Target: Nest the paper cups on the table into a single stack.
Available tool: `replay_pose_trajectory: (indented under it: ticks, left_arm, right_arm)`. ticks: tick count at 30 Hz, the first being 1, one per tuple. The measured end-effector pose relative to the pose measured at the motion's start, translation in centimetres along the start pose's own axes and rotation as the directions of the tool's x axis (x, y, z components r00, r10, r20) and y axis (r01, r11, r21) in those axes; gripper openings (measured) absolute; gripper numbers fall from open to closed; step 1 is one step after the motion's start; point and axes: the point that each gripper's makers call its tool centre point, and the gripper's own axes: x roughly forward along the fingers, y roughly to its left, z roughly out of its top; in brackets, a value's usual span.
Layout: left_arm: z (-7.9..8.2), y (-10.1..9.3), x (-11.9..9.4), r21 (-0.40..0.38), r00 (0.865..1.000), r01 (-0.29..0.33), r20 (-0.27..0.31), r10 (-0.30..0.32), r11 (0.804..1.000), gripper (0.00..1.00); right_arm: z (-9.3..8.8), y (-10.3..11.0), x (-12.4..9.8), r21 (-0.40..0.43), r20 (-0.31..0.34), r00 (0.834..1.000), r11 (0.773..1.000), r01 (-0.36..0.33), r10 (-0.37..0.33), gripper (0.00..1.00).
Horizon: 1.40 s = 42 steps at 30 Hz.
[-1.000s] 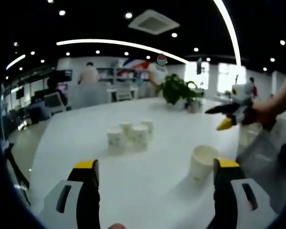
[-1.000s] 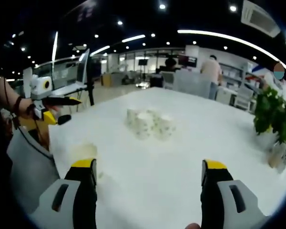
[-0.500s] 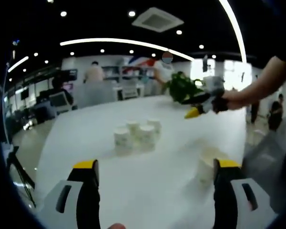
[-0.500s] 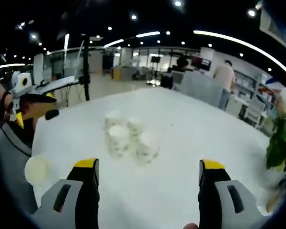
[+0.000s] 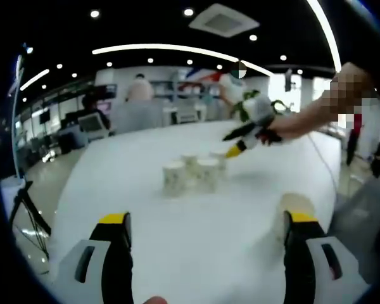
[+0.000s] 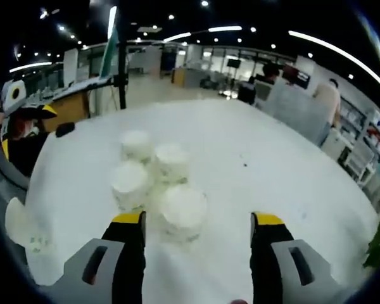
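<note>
R gripper (image 6: 196,228) jaws apart, nothing held, poised just above the cup cluster (image 6: 155,180) mid-table (image 6: 272,164). Nearest cup (image 6: 183,206) sits upright directly ahead between the jaws, mouth up, axis vertical. L gripper (image 5: 206,231) also apart, empty, well back from cluster; lone cup (image 5: 296,206) just beside its right jaw. R is the nearer tool to cluster; L nearer to lone cup.

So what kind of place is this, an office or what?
Probably an open-plan office: a big white table with paper cups, desks with a monitor behind, people in the background, and recessed ceiling lights.
</note>
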Motion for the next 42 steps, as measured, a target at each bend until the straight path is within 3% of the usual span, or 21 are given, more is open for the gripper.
replay_pose_trajectory:
  ticks: [9,13,19,30,38,42]
  left_arm:
    - [-0.5,-0.1,-0.4,-0.012,1.000,-0.021,-0.012,0.021,1.000,0.99]
    - [-0.6,-0.3,-0.4,-0.014,1.000,-0.025,-0.014,0.025,1.000,0.99]
    - [-0.1,-0.4,-0.3,0.007,1.000,-0.019,-0.001,0.019,1.000,0.97]
    - [1.1,-0.5,-0.3,0.005,1.000,0.001,0.029,-0.001,1.000,0.97]
    - [1.9,-1.2,-0.6,0.027,0.998,0.050,0.042,-0.051,0.998,0.97]
    - [2.3,-1.9,-0.9,0.041,0.996,0.071,0.046,-0.072,0.997,0.97]
  right_arm:
    - [-0.3,1.1,1.9,0.006,-0.024,0.997,0.997,-0.073,0.073,0.47]
    - [0.2,2.8,1.1,-0.002,-0.022,0.995,0.995,-0.098,0.098,0.36]
    - [-0.1,2.2,0.1,0.028,-0.014,0.996,0.996,-0.085,0.085,0.35]
    - [-0.4,2.1,-3.7,0.080,0.000,0.998,0.995,-0.066,0.067,0.34]
    - [-1.1,3.4,-7.8,0.079,0.018,0.998,0.995,-0.057,0.056,0.34]
    - [-0.5,4.4,-9.8,0.087,0.049,0.998,0.995,-0.046,0.042,0.34]
